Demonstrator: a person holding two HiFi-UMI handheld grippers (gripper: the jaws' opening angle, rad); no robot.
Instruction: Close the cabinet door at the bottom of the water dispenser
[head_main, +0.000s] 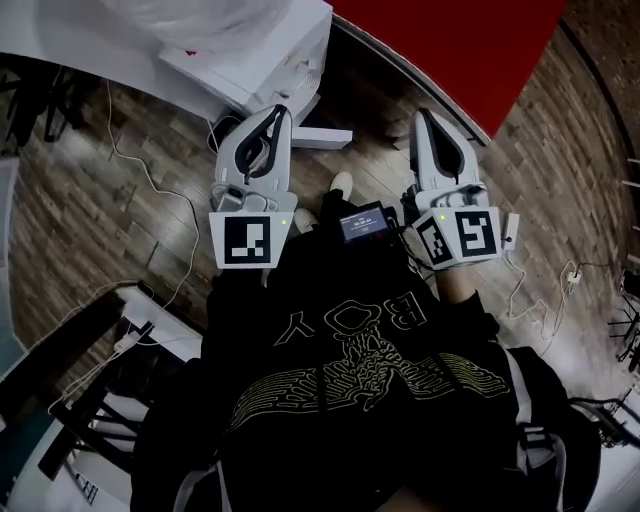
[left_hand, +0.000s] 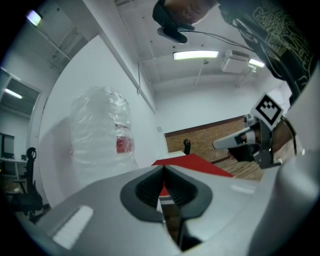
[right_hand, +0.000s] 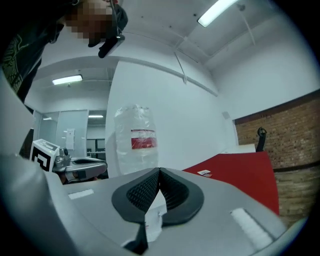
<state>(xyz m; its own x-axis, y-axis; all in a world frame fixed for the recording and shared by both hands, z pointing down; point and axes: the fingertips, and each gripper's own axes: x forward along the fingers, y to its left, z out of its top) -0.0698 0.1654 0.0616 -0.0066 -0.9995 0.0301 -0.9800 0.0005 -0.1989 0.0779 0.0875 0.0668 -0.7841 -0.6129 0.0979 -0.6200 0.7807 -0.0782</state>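
Where the head view looks steeply down over a black sweatshirt (head_main: 370, 400), the left gripper (head_main: 279, 110) and the right gripper (head_main: 421, 113) are held side by side and well apart over the wooden floor (head_main: 90, 190). The white water dispenser (head_main: 262, 62) stands at the upper left, just beyond the left gripper's tip. A white panel (head_main: 325, 137) that looks to be its cabinet door juts from its lower corner into the gap between the two grippers. A red surface (head_main: 450, 40) closes off the upper right, and loose cables (head_main: 150, 180) cross the floor on the left. In the left gripper view the jaws are pressed together with nothing between them. A plastic-wrapped bottle (left_hand: 100, 130) rises at the left against a white wall (left_hand: 200, 110), and the right gripper is off to the right. In the right gripper view the jaws likewise meet and hold nothing, with the bottle ahead and the red surface's edge to the right.
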